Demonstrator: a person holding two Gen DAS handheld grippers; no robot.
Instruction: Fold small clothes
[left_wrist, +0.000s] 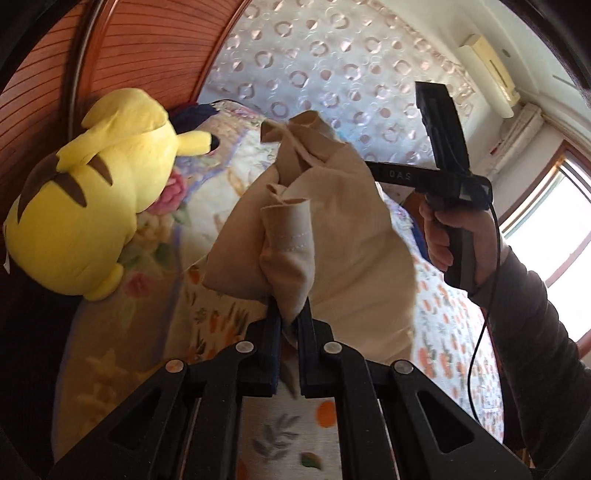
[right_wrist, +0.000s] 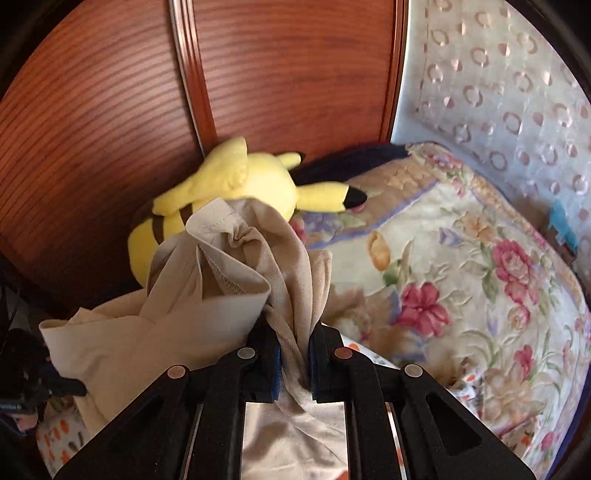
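From my left wrist camera I see the left claw (left_wrist: 289, 317) at the lower centre of the frame, its two black fingers drawn nearly together and pinching a bunched hem of the beige garment (left_wrist: 332, 236). The cloth rises straight up from the fingertips and balloons toward the middle of the frame, with a drawstring and a curled edge near the top centre. At the right of that frame, the person's right hand (left_wrist: 461, 236) grips the handle of the other tool, whose front end disappears behind the cloth's right side. In my right wrist camera the right claw (right_wrist: 294, 334) sits at the lower centre, also closed to a narrow gap with a twisted rope of the same beige garment (right_wrist: 207, 295) squeezed between the fingers; the rest of the fabric spills up and to the left of the claw, showing a stitched hem, and some hangs down below the fingertips. The garment is held up off the bed between both claws. Behind it, at the upper left of both frames, a yellow plush toy (right_wrist: 236, 192) lies against the wooden headboard (right_wrist: 110, 110), and a floral blanket (right_wrist: 461, 266) fills the right side.
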